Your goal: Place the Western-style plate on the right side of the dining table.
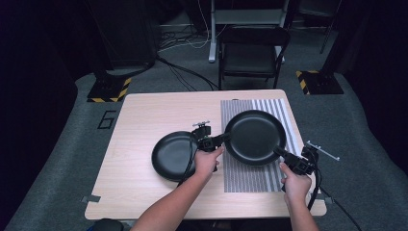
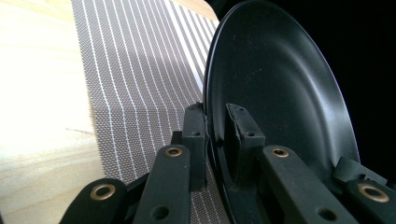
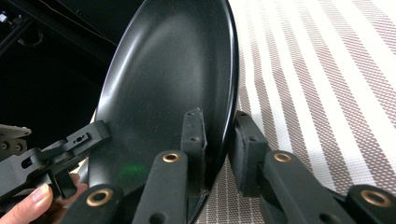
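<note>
With both grippers clamped on opposite points of its rim, the larger black plate (image 1: 255, 137) looks carried rather than resting, though whether it clears the mat can't be confirmed. It sits over the striped mat (image 1: 250, 175) on the desk's right half, nearer the far edge than the near one.

Left gripper (image 1: 210, 142): jaws nearly closed, pinching the plate's left rim, one pad inside the bowl, one on the underside. Right gripper (image 1: 294, 162): same pinch at the near-right rim. Both gripper views show the rim sandwiched between the pads, no visible gap.

Why two-point hold, my read: the plate is wide and shallow with a thin lip, so a single pinch would let it pivot. Grips roughly across from each other keep it level.

Orientation: round, so no true long axis. Open face up, seen in the high view. The line between the two grips runs diagonally, from mid-desk towards the near-right corner.

Smaller black plate (image 1: 173, 155) lies flat on bare wood (image 1: 144, 115), just left of the mat, near the desk's middle. The left gripper sits between the two plates. The rims look close but apart.

Off the desk: folding chair (image 1: 252, 53) beyond the far edge, floor cables (image 1: 185, 72) behind.
</note>
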A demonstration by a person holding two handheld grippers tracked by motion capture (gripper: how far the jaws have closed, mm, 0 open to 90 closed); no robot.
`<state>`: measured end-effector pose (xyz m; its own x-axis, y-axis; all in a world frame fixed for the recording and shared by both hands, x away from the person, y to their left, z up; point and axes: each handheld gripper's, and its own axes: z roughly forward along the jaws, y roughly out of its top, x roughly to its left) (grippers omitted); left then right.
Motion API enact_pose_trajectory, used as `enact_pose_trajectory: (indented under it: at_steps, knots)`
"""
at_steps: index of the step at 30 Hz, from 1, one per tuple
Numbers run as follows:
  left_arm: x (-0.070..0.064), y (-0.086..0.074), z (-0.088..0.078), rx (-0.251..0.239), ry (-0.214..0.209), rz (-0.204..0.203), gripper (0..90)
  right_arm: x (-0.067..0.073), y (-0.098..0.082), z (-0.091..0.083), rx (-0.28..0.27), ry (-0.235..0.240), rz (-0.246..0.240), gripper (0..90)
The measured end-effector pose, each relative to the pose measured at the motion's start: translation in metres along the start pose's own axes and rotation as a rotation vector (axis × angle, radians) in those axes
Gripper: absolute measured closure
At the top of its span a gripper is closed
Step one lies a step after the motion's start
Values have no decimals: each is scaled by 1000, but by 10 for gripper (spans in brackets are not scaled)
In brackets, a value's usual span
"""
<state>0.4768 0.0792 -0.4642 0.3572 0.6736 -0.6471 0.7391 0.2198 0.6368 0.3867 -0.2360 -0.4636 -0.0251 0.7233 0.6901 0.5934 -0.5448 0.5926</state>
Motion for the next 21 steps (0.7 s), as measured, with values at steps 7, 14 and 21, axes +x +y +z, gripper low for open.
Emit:
enact_pose_trajectory:
  at_steps: [7,14,21]
  knots:
    - [-1,-8,9,20,8,-11,787,-10,-3,-3,3,-15,11,770]
    - [0,-9,18,19,3,-20,789,-18,-2,-1,5,-19,13,769]
    - [7,-13,29,29,20,-50,788,-24,1,7,7,-37,17,773]
